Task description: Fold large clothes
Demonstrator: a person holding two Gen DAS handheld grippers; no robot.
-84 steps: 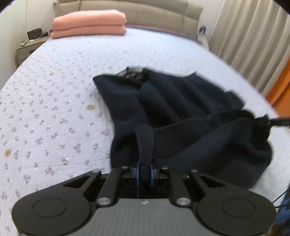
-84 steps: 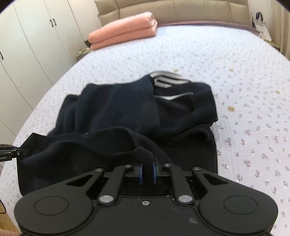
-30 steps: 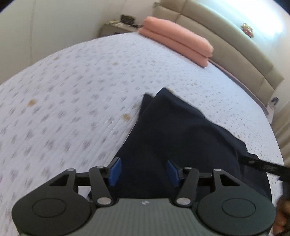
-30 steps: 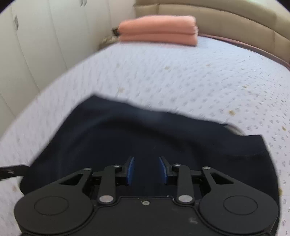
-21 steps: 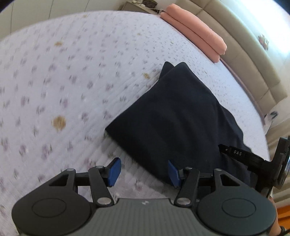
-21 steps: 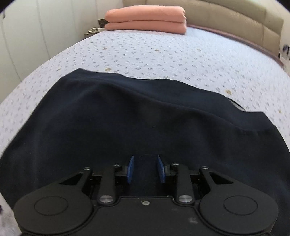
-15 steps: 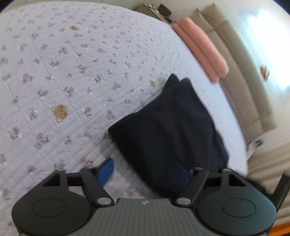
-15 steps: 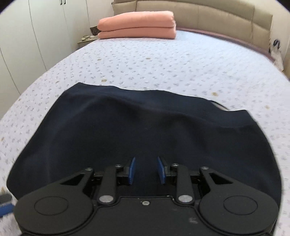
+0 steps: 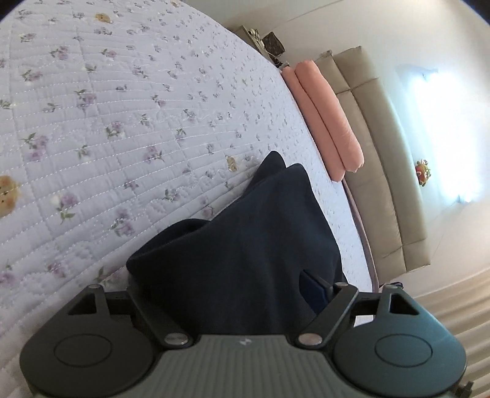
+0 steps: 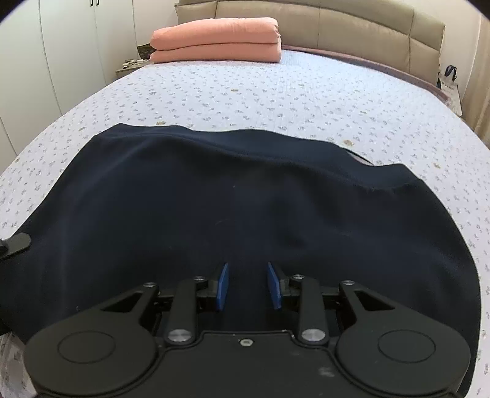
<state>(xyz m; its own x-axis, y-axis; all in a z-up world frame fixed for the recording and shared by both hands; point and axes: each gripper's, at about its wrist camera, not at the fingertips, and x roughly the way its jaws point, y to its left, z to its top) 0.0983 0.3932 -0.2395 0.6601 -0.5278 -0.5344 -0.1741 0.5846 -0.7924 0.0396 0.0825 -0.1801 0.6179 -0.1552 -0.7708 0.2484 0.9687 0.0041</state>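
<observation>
A dark navy garment (image 10: 245, 208) lies folded flat on the quilted bed. My right gripper (image 10: 248, 286) is open and empty, low over the garment's near edge. In the left wrist view the garment (image 9: 245, 245) fills the middle, with its left edge bunched between the wide-open jaws of my left gripper (image 9: 220, 287). Cloth hides the left finger; only the right blue pad (image 9: 309, 289) shows. The left gripper's finger (image 10: 13, 243) pokes in at the left edge of the right wrist view.
The bed has a lilac flowered quilt (image 10: 275, 88). A folded pink blanket (image 10: 217, 39) lies by the beige headboard (image 10: 352, 24). A nightstand (image 10: 131, 65) and white wardrobe doors (image 10: 61, 52) stand at the left. Curtains (image 9: 459, 294) hang at the right of the left wrist view.
Both grippers have let go of the garment, which now lies folded over. The left gripper has swung round to the garment's left side and pushed in, so the cloth sits between its jaws.
</observation>
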